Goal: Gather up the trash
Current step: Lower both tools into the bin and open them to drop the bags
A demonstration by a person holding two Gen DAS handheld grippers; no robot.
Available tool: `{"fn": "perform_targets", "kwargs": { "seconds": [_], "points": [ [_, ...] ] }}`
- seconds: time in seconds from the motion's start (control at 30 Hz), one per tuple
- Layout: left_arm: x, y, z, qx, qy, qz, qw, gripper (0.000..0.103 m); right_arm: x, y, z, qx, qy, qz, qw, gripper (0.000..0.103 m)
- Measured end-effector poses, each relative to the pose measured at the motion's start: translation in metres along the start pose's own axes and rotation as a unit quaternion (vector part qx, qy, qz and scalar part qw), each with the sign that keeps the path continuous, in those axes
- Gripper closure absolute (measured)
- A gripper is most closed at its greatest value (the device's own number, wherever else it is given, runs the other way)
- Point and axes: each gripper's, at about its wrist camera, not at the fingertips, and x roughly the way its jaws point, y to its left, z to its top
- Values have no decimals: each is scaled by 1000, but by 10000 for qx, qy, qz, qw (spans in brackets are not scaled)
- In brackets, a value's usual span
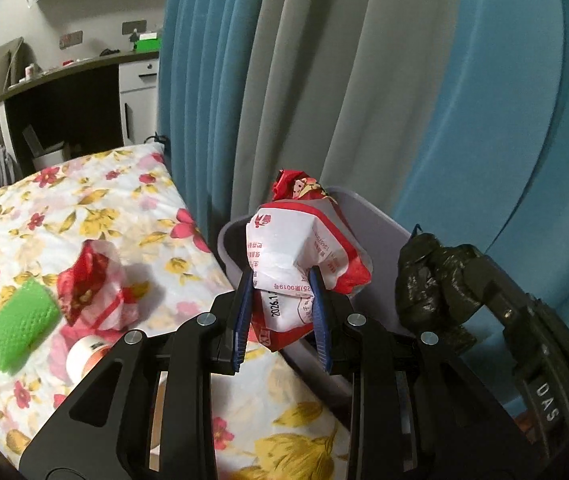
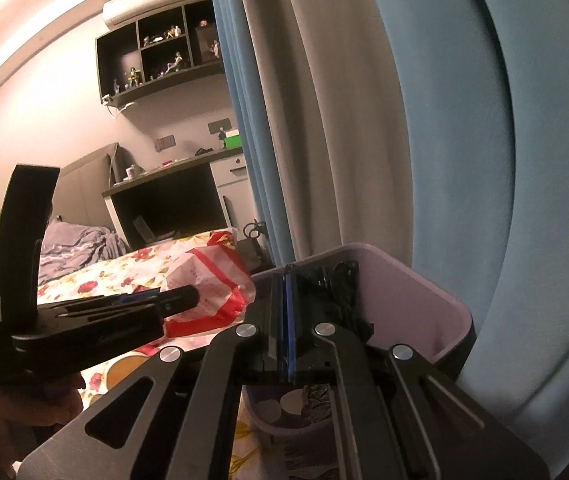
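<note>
My left gripper (image 1: 282, 276) is shut on a crumpled red and white snack wrapper (image 1: 300, 256) and holds it over the near rim of a lilac trash bin (image 1: 372, 216) beside the bed. The wrapper also shows in the right wrist view (image 2: 208, 292), with the left gripper to its left. My right gripper (image 2: 286, 276) is shut on a black plastic bag (image 2: 344, 292) over the bin (image 2: 412, 300); the bag also shows in the left wrist view (image 1: 428, 280). Another red and white wrapper (image 1: 92, 284) lies on the floral bedsheet.
A green textured roll (image 1: 18, 330) and a round white and orange container (image 1: 86, 354) lie on the floral bed (image 1: 84, 208). Blue and beige curtains (image 1: 268, 80) hang behind the bin. A dark desk (image 1: 64, 92) stands beyond the bed. Scraps lie in the bin's bottom (image 2: 304, 400).
</note>
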Motion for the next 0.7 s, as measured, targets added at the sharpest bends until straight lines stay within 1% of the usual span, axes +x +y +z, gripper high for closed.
{"fn": "perform_targets", "kwargs": {
  "seconds": [0.23, 0.33, 0.7],
  "points": [
    [22, -6, 0, -40, 178, -64, 9998, 76, 14, -10, -5, 64, 179, -32, 9998, 101],
    [30, -10, 0, 19, 246, -77, 9997, 76, 19, -15, -9, 96, 281, -72, 9995, 101],
    [51, -21, -3, 44, 446, -139, 9989, 76, 21, -31, -21, 196, 482, -162, 9985, 101]
  ]
}}
